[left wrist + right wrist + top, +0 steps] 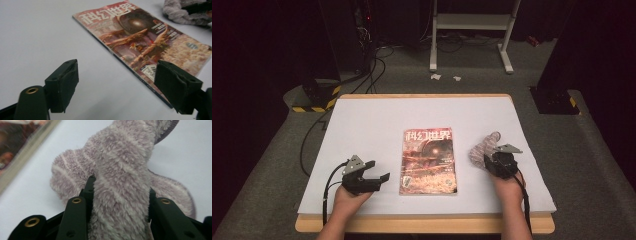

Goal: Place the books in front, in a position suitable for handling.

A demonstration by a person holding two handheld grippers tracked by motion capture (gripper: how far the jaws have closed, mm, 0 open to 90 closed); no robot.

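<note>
Right gripper view: fuzzy striped sock [120, 182], grey-lilac with paler bands, bunched on the table and pinched between the two black jaws, pile bulging over both pads. Right gripper [120, 202] clamped on a raised fold near the middle of the sock, probably so the soft fabric lifts as one bundle instead of sliding flat. Cuff end trailing away toward the top of the frame, a darker ribbed rim visible there.

From the high view, sock [482, 148] lying right of centre on the white table [362, 120], just beside the magazine [428, 161] but not touching it. Right gripper [494, 159] set over the sock's near end, hand behind it, cable running back along the forearm.

Magazine flat and cover up at the table's middle, red artwork and large white characters at its head, spine toward the left hand. Likely either a landing place for the sock or simply the neighbouring item; cannot tell which.

Left gripper [379, 171] resting low on the table left of the magazine, jaws wide apart with nothing between them, pointed toward the magazine's near corner [160, 75]. Seemingly parked in waiting while the right hand does the work.

Beyond the table, grey floor, cables and a white stand frame.
</note>
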